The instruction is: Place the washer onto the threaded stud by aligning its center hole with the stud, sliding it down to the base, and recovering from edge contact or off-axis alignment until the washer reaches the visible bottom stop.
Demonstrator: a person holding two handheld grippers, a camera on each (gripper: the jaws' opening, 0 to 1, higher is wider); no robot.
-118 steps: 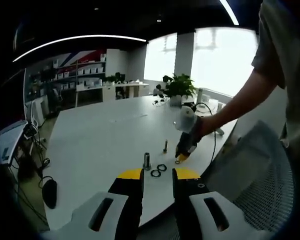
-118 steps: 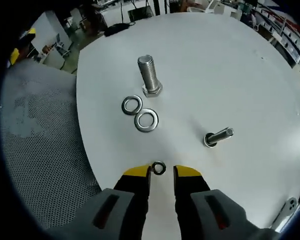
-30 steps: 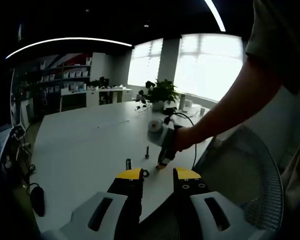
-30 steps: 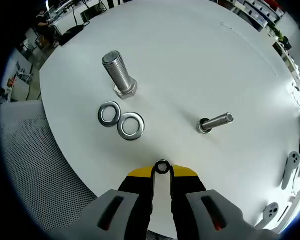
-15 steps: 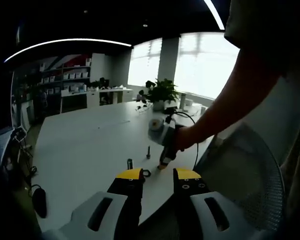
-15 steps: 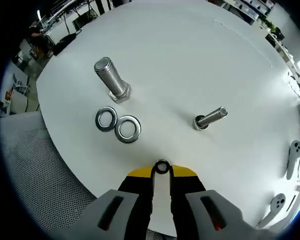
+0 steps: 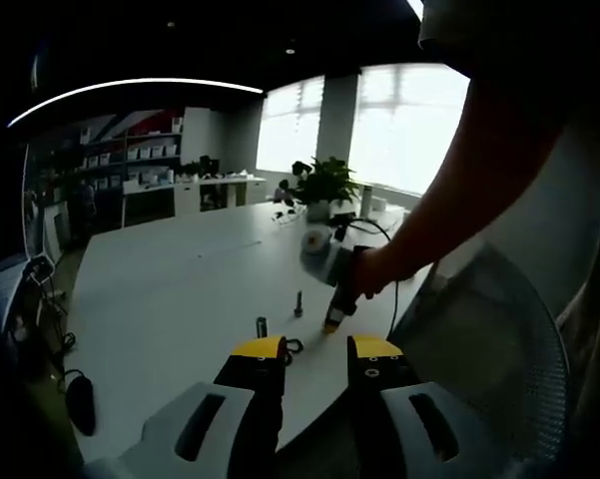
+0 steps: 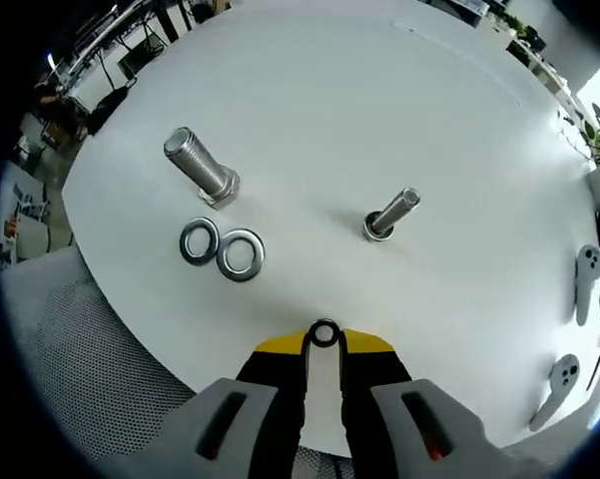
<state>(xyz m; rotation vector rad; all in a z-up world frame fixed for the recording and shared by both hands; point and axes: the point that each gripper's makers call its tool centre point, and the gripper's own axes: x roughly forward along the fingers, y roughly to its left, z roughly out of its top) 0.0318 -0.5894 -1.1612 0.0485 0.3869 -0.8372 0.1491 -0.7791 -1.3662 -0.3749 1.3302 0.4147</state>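
Transport step: the right gripper (image 8: 322, 344) has its jaws closed on a small washer (image 8: 323, 333), pinched by its rim at the tips above the white surface (image 8: 459, 130), hole facing the camera, well short of the thin threaded stud (image 8: 390, 214). The stud stands head-down, its long axis leaning up-right in the right gripper view; next, judged, the washer must turn flat so hole and stud axes align. The left gripper (image 7: 314, 349) waits part open, empty
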